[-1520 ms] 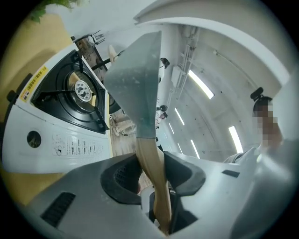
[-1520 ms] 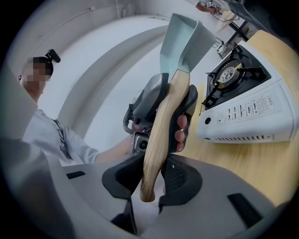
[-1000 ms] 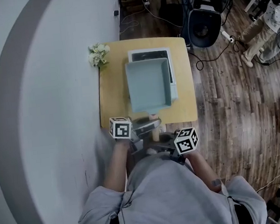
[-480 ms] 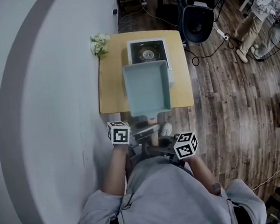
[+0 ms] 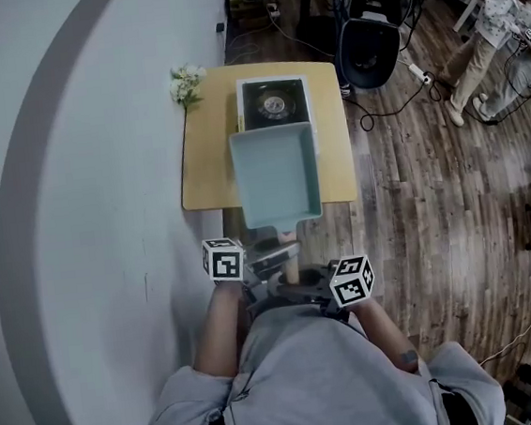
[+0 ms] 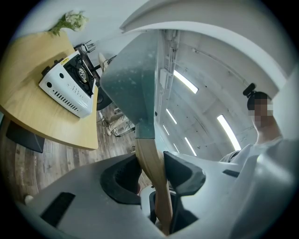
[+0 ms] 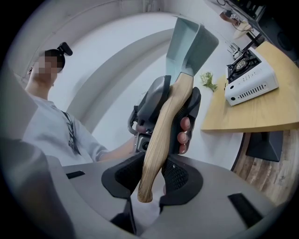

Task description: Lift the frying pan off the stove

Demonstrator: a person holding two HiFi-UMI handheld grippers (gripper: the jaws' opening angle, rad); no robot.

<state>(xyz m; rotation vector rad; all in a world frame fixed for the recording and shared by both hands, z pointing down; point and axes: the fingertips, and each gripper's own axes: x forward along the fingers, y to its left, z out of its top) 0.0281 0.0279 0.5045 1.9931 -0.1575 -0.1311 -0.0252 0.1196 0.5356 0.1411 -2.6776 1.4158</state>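
**While both grippers clamp its handle, pan hangs clear of stove**

As seen from the head view, flowers (image 5: 186,81) sit at the far left corner of the table (image 5: 206,166), against the pale wall.

Left gripper (image 6: 152,172): jaws clenched on the wooden handle (image 6: 150,156), one pad on each side. Its own view shows the handle running up between the pads to the pan, with the gripper rolled so the table sits at the left of that view.

Pan (image 5: 276,173): square, pale teal, empty, mouth up. It is off the stove (image 5: 274,101) and held in the air on the person's side of it. From the head view it covers the stove's near edge and overhangs the table's near edge. In the left gripper view the pan is well apart from the stove. Burner bare; stove stands at the table's far side.

Right gripper (image 7: 156,175): jaws closed on the handle's free end, nearer the person than the left gripper. Its view shows the left gripper gripping further up, fingers (image 7: 183,136) wrapped round its body.

Right of the table: wood floor (image 5: 414,191), a black chair (image 5: 369,50) with cables near it, and a person (image 5: 488,42) at the far right.
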